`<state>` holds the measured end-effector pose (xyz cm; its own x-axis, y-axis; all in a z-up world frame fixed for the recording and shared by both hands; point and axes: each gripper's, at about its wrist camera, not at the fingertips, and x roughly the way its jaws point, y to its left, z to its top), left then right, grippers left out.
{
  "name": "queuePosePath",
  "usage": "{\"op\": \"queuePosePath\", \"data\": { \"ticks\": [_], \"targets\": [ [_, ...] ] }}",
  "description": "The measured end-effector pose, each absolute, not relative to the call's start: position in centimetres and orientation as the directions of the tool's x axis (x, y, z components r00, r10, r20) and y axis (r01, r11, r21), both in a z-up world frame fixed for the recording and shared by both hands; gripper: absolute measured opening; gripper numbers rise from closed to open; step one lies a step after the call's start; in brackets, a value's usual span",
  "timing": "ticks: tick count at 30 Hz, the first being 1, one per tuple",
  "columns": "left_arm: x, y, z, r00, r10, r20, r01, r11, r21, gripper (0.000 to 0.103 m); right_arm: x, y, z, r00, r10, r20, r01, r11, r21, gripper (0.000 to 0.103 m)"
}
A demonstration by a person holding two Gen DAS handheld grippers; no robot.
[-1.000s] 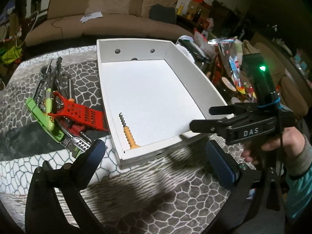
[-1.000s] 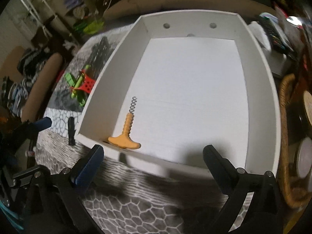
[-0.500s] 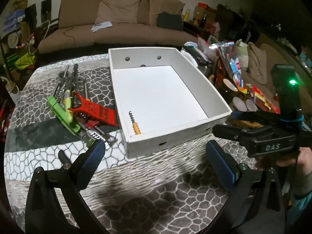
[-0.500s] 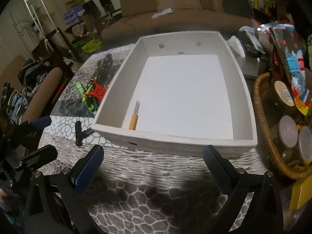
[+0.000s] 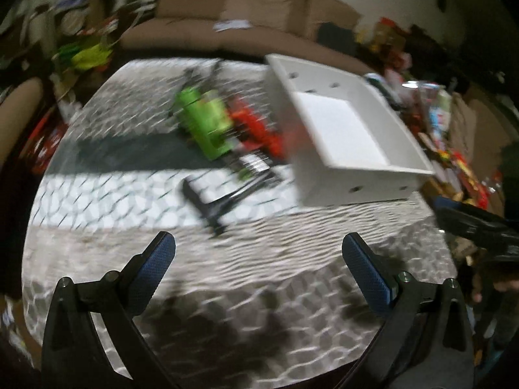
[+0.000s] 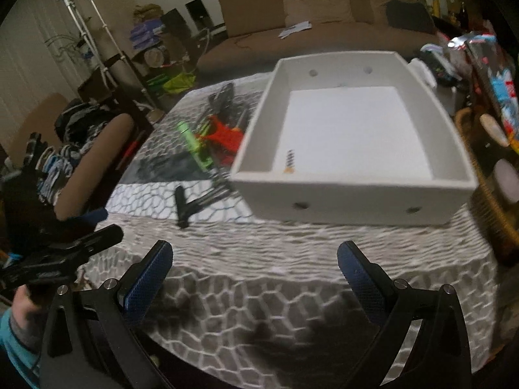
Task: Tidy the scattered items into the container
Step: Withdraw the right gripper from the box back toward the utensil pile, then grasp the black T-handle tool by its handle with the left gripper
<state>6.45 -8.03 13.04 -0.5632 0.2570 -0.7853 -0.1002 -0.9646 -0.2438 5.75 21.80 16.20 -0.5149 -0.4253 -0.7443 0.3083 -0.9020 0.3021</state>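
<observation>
Both claws, left (image 5: 259,253) and right (image 6: 254,261), gape empty, now pulled back from the white box (image 6: 353,194). Corkscrew (image 6: 288,163) lies inside. Remaining tools (image 6: 211,139) wait just left of it, so another pickup likely comes next.

My left gripper (image 5: 259,253) hangs wide open and empty over the tablecloth (image 5: 259,291); blurry tool pile (image 5: 227,136) ahead, white box (image 5: 356,149) ahead-right.
</observation>
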Motion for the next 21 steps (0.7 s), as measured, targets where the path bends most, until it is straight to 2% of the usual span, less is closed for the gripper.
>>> {"op": "queuePosePath", "data": {
  "ticks": [4, 7, 10, 15, 21],
  "targets": [
    [6.9, -11.4, 10.4, -0.561, 0.244, -0.791, -0.053, -0.964, -0.26, 0.102, 6.6, 19.3, 14.8, -0.515, -0.471, -0.716, 0.344, -0.879, 0.33, 0.103],
    [6.5, -12.6, 9.3, -0.576, 0.258, -0.775, -0.077, -0.962, -0.263, 0.102, 6.4, 17.7, 13.5, -0.491, -0.485, -0.724, 0.353, -0.87, 0.343, 0.103],
    [5.7, -11.9, 8.6, -0.589, 0.282, -0.757, -0.178, -0.959, -0.219, 0.102, 6.1, 16.7, 12.2, -0.476, -0.495, -0.727, 0.36, -0.864, 0.352, 0.103],
    [3.3, -9.1, 7.8, -0.588, 0.278, -0.76, -0.375, -0.926, -0.049, 0.102, 5.4, 16.0, 10.5, -0.46, -0.523, -0.718, 0.375, -0.847, 0.377, 0.103],
    [0.1, -8.0, 5.2, -0.515, 0.338, -0.788, -0.54, -0.841, -0.007, 0.102, 4.5, 16.0, 8.7, -0.443, -0.56, -0.7, 0.375, -0.825, 0.422, 0.103]
  ]
}}
